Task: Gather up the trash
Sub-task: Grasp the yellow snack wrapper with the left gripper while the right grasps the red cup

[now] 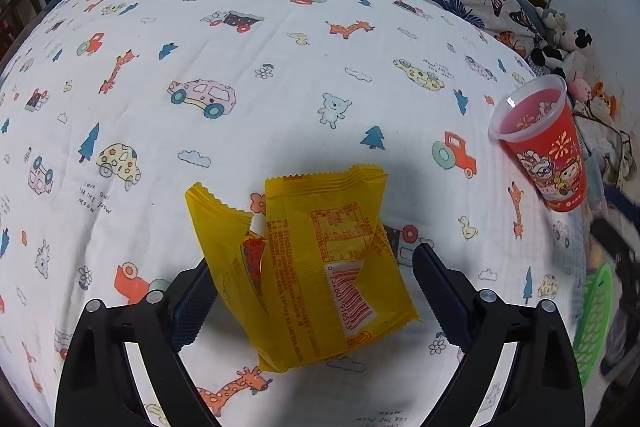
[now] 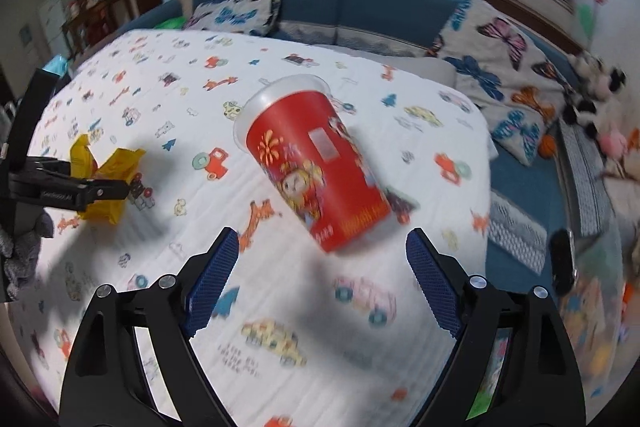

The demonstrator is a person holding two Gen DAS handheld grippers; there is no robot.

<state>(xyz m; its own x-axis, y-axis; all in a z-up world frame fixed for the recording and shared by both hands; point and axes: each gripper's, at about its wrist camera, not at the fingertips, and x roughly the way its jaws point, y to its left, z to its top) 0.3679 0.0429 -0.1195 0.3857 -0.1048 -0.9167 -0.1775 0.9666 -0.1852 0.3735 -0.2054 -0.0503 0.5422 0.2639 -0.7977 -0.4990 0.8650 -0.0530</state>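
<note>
Lying tilted w/ long axis diagonal, yellow wrapper (image 1: pixel 320 263) between spread left claw (image 1: pixel 308 283); right claw (image 2: pixel 322 267) apart.

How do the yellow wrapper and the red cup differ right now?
The yellow wrapper is flat, crumpled and torn open; the red cup is rigid and intact. The wrapper sits between the open left claw; the cup stands ahead of the open right claw. Both rest on the patterned cloth.

The tablecloth (image 1: pixel 240 39) near the tabletop's left edge reads "LOOK OUT FOR THE MOON". The yellow wrapper (image 1: pixel 320 267) bears a barcode (image 1: pixel 354 301); its digits and print are illegible.
</note>
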